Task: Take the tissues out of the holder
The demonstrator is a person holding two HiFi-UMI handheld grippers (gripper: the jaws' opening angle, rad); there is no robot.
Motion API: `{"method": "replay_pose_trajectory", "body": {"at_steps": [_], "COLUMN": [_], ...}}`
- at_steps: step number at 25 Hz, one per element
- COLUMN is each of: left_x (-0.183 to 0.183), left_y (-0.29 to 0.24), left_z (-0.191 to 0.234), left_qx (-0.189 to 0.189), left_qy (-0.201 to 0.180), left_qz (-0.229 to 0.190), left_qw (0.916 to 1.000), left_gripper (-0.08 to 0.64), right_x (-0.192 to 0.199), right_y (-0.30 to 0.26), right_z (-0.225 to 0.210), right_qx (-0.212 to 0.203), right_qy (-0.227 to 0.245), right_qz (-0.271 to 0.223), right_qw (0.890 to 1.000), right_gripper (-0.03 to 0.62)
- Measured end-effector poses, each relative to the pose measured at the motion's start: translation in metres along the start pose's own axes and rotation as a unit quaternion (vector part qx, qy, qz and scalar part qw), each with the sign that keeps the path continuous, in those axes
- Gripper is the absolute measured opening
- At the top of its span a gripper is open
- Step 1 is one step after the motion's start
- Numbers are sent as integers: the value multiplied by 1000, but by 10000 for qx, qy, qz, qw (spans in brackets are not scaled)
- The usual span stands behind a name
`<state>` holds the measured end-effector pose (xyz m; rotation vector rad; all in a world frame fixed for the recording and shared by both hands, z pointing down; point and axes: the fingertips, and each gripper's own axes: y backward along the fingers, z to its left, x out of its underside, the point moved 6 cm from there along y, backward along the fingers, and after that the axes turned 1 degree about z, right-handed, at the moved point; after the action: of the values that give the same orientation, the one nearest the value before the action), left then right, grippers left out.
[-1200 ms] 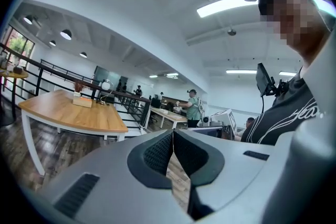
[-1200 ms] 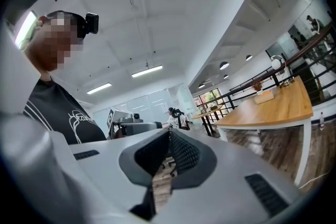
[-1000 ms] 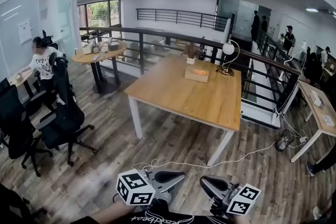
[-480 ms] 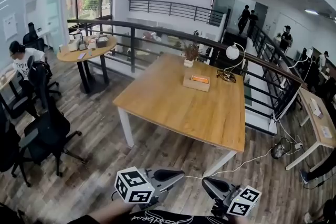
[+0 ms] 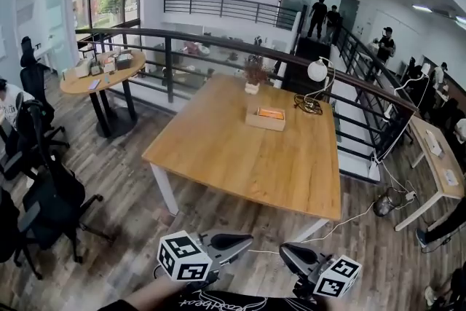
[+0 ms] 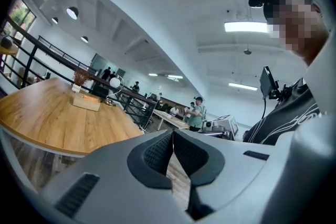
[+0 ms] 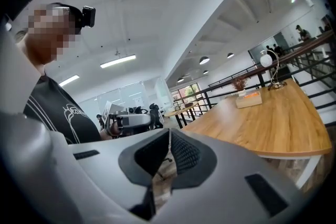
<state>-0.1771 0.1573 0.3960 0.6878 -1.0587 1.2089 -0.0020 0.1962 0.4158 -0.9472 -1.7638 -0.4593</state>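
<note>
While the tissue holder (image 5: 266, 118) sat on the far half of the wooden table (image 5: 240, 156), both grippers hung well apart from it, low over the plank floor (image 5: 138, 207) off the table's near side. The left gripper (image 5: 244, 239) and the right gripper (image 5: 285, 251) pointed inward toward each other, tips near but not touching. The holder was a pale wooden box with an orange patch on its top; whether that patch was the tissues could not be told. A potted plant (image 5: 253, 75) stood just behind it and a round-headed lamp (image 5: 317, 71) to its right, near the table's far edge.

In the left gripper view the holder (image 6: 86, 101) lay far off to the left across the table top, well beyond the jaws; in the right gripper view it (image 7: 249, 99) lay off to the right, beside the plant (image 7: 240, 83) and the lamp (image 7: 266, 60).

Each gripper carried a cube with black-and-white square markers, the left cube (image 5: 183, 258) and the right cube (image 5: 338, 277). These were patterns, not letters. White print on the person's dark shirt (image 5: 218, 300) was cut off by the picture's lower edge and could not be read.

The left gripper (image 6: 172, 135) had its jaws together, the ribbed pads meeting at the tips with only a thin wedge of floor showing lower down; it gripped nothing. The right gripper (image 7: 168, 136) was likewise closed, pads tip to tip, holding and touching nothing.
</note>
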Motion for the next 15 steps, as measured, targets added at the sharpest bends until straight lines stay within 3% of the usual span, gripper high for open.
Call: {"method": "replay_pose_trajectory", "body": {"at_steps": [8, 15], "left_x": [-7, -33], "left_y": [-41, -125], "left_z": [37, 72], "left_qx": [-2, 97], "left_qy": [-7, -74], "left_qz": [225, 451], "left_qw": [9997, 9989], "left_gripper": [15, 14], "right_x": [-12, -46], "right_y": [-4, -4], "right_z": [-50, -140], "right_qx": [187, 43], "right_qy": [-133, -317], "right_qz": [-132, -223], "right_qw": [9996, 9992], "right_gripper": [21, 21]}}
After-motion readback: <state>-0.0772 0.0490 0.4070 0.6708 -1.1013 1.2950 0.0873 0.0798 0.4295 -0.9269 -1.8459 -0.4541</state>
